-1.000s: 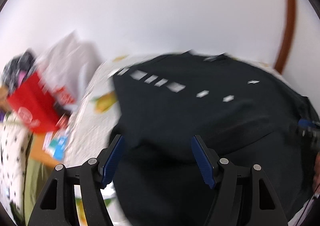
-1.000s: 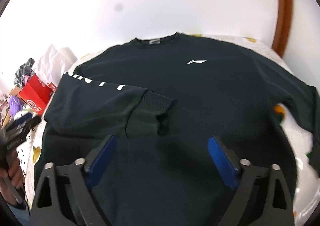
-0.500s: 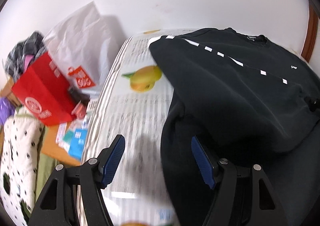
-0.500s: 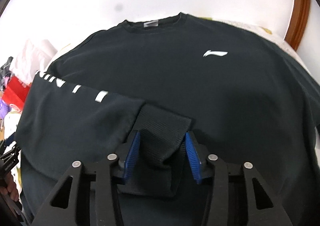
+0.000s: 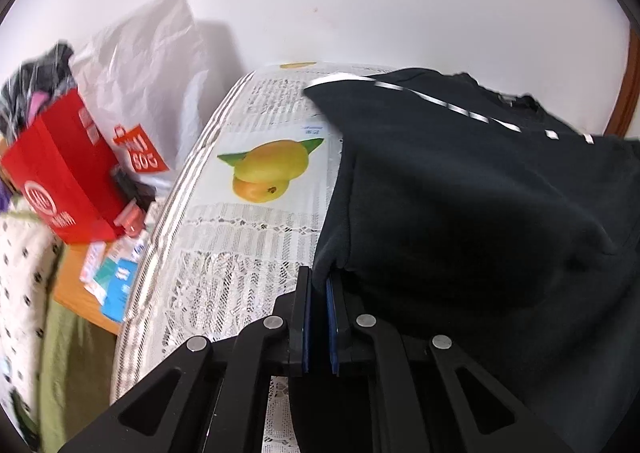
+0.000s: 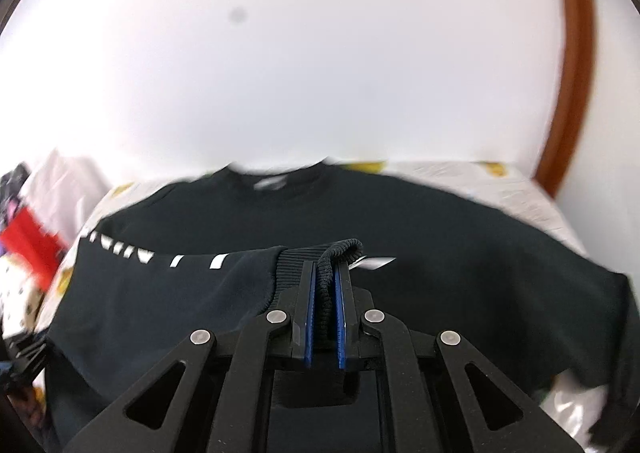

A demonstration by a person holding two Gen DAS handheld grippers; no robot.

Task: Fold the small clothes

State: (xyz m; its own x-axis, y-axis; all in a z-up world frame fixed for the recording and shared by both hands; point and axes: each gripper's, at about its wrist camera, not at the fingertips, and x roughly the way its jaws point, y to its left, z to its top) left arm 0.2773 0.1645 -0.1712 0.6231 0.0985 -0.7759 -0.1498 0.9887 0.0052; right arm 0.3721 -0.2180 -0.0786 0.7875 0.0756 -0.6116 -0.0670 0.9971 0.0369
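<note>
A black sweatshirt [image 5: 480,193] lies spread on the lace tablecloth [image 5: 240,245], neck toward the wall. One sleeve [image 6: 160,285] with white marks is folded across the chest. My left gripper [image 5: 320,285] is closing, and its pads pinch the sweatshirt's side edge where the fabric bunches into a fold. My right gripper [image 6: 326,273] is closing too, its blue pads pressing on the ribbed cuff [image 6: 340,249] of that sleeve, which is lifted above the sweatshirt's [image 6: 440,233] front.
A red paper bag [image 5: 60,173] and a white plastic bag [image 5: 148,73] stand left of the table, with small packets and a spotted cloth below them. A white wall is behind. A brown wooden frame [image 6: 568,73] runs up at the right.
Both grippers went from open to shut. The left came down onto the sweatshirt's side edge. The right closed on the sleeve cuff and rose with it toward the neck.
</note>
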